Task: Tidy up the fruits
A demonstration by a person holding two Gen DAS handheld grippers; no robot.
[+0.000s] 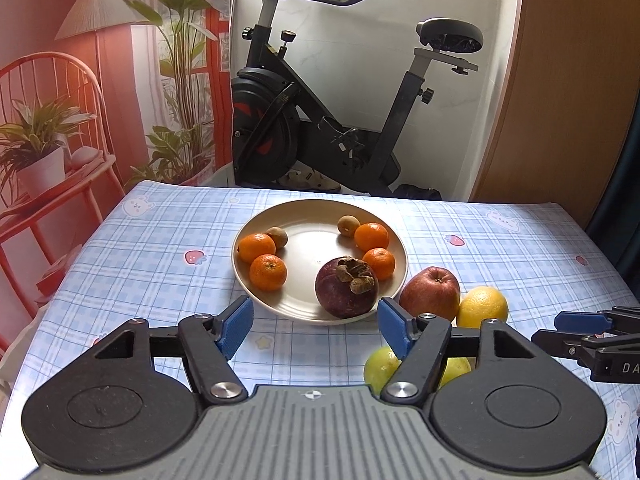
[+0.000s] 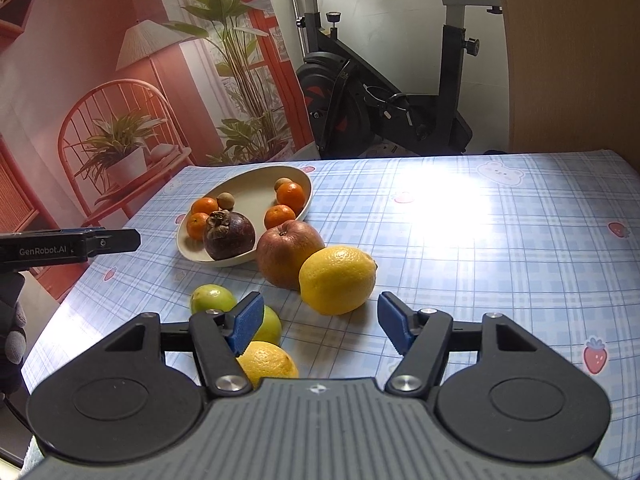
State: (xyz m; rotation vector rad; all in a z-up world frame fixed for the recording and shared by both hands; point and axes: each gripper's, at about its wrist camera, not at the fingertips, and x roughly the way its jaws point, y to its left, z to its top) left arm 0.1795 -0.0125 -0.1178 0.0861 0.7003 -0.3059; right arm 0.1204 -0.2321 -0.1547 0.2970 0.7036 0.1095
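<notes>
Left wrist view: left gripper [image 1: 316,326] gaping, empty, aimed at mangosteen [image 1: 346,287] on plate [image 1: 256,298], dead ahead.

Right wrist view: right gripper [image 2: 320,326] apart, empty; lemon [image 2: 338,280] just ahead on tablecloth [image 2: 500,248], long axis crosswise, right hand nearer.

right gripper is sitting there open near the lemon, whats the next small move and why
Probably ease the right gripper forward so its open jaws straddle the big lemon, then close. That lemon lies on the tablecloth just ahead of the fingertips, beside the apple, outside the plate, and nothing is between the pads yet.
</notes>
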